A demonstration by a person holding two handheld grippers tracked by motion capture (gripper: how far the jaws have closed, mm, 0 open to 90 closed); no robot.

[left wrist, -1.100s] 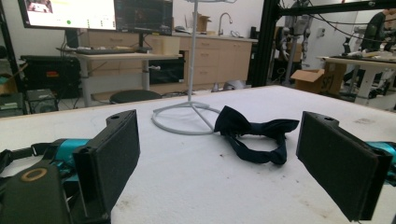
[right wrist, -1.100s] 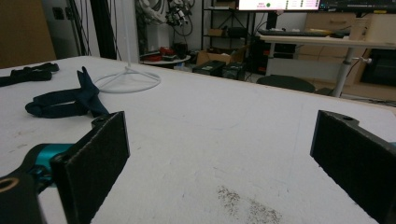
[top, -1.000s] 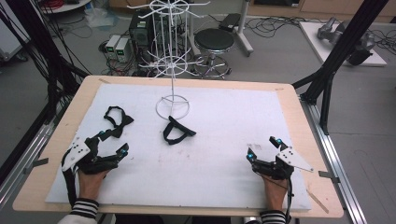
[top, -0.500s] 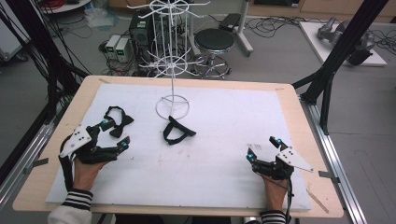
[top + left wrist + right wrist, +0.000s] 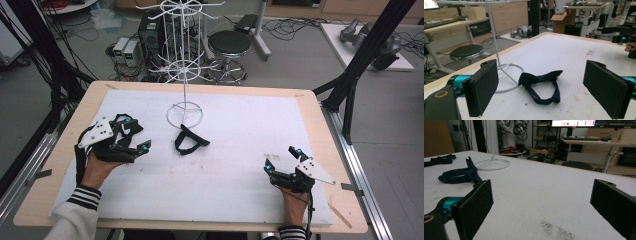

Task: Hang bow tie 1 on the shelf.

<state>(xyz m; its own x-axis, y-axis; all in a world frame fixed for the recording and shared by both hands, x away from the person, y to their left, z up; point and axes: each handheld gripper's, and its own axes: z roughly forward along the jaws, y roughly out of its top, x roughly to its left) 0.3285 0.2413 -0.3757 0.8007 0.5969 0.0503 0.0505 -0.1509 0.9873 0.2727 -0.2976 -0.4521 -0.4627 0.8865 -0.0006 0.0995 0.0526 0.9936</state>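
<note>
On the left side of the counter (image 5: 310, 107) the left gripper (image 5: 134, 135) sits over the white mat, jaws spread wide and holding nothing. From the high view there's a dark strap-like thing partly under it, but I can't tell whether the two touch. Looking along that gripper's own jaws, a dark bow tie (image 5: 541, 85) lies flat between the two pads and a bit further out — not touching either one. Its band makes a loop toward the camera and the bow part points away. From above, the same bow tie (image 5: 189, 141) is near the middle of the mat, just in front of the ring base of the white wire stand (image 5: 185, 114), close to it, though I can't say if they touch

Over at the near right corner, the right gripper (image 5: 282, 160) rests low on the mat, jaws also wide open and empty — well apart from the bow tie. In the right gripper view the bow tie (image 5: 459, 175) shows off to the left, with the stand's ring base (image 5: 492, 163) behind it, and another dark strap (image 5: 439, 160) at the far left edge. A faint dirty patch (image 5: 556, 230) marks the mat between those jaws
</note>
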